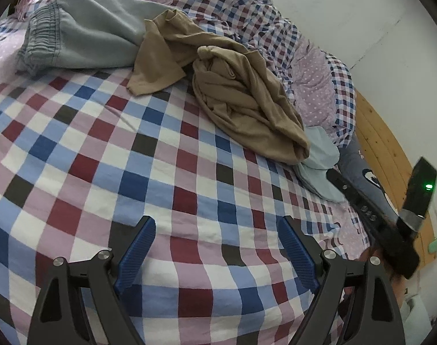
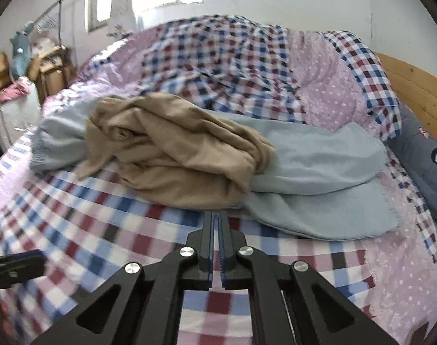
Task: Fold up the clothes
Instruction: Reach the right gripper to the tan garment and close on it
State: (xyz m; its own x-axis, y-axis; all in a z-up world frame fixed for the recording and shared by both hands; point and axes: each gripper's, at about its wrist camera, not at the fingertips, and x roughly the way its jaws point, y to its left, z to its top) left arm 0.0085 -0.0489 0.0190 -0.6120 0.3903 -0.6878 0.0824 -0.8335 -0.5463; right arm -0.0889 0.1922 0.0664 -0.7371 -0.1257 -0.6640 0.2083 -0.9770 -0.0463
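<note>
A crumpled tan garment (image 1: 241, 100) lies on top of light blue-grey trousers (image 1: 83, 37) on the checked bed sheet (image 1: 103, 158). The same tan garment (image 2: 172, 155) and trousers (image 2: 319, 166) fill the middle of the right wrist view. My left gripper (image 1: 217, 220) hovers open over bare sheet, well short of the clothes, with nothing between its blue pads (image 1: 138, 247). My right gripper (image 2: 217, 215) is shut, its tips right at the near edge of the pile; no cloth shows between the fingers. From the left wrist view, the right gripper (image 1: 337, 178) reaches the trousers' leg end.
A bunched checked and dotted quilt (image 2: 247, 66) lies behind the clothes. A dark blue pillow (image 2: 425, 155) rests against the wooden headboard (image 2: 419, 86) at right. Boxes and a clothes rail (image 2: 46, 57) stand beyond the bed at left. A white wall (image 1: 347, 14) runs behind.
</note>
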